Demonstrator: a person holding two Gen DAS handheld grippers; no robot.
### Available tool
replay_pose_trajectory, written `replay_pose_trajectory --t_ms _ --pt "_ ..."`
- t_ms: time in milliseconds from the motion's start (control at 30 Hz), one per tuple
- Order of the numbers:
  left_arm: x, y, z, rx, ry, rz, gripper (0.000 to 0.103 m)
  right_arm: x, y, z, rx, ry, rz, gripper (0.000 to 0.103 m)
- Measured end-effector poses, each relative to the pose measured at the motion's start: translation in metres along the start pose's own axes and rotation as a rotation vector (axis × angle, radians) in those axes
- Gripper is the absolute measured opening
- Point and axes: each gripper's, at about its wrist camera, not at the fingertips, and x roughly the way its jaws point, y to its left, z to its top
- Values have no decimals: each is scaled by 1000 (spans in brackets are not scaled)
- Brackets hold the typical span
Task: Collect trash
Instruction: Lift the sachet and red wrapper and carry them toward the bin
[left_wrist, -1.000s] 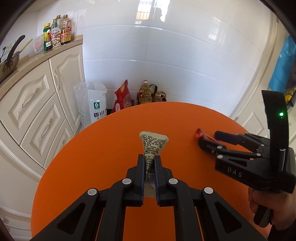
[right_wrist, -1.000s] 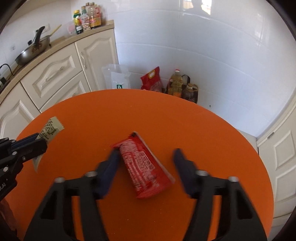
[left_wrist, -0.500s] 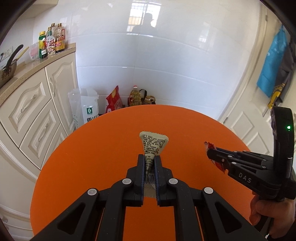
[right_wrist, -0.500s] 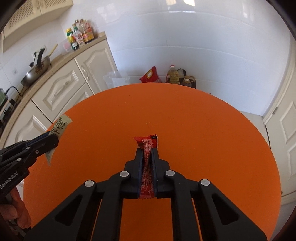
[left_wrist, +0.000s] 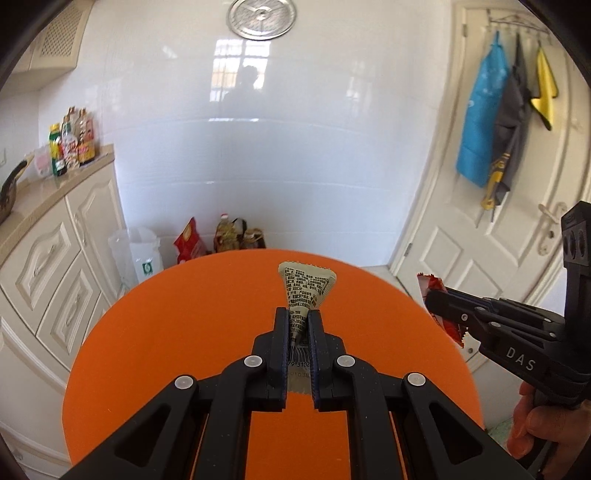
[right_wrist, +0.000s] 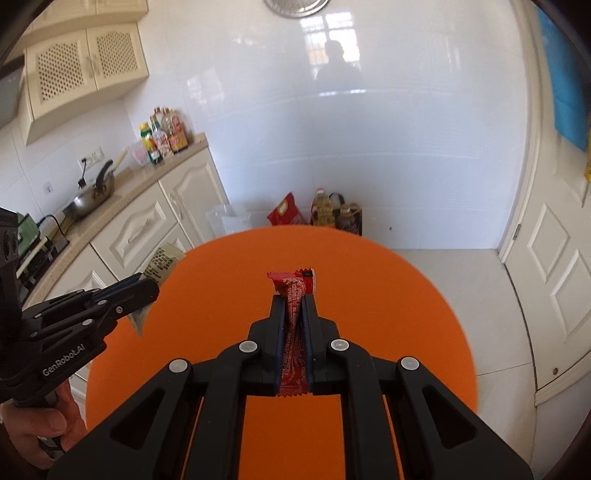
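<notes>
"DAS" marks the right tongs (left_wrist: 434, 301); "GenRobot.AI" marks the left tongs (right_wrist: 146, 286).

Two grippers are counted, the left gripper (left_wrist: 298, 325) and the right gripper (right_wrist: 293, 310). Two wrappers are held: one beige wrapper (left_wrist: 306, 286) at frame centre and one red wrapper (right_wrist: 293, 291). One orange table (left_wrist: 184, 314) is seen below.
</notes>
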Motion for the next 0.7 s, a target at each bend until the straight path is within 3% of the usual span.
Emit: replay_pose_trajectory --t_ms 233,367,700 --pt "-61 -62 -20 84 -58 -77 5 -88 -32 -13 48 -120 -57 8" --pt "-76 -90 -31 128 -69 -141 5 -133 -58 -24 82 -169 -114 8" --pt "-74 -185 -56 245 -27 -343 6 -229 -153 -72 225 -219 -312 8"
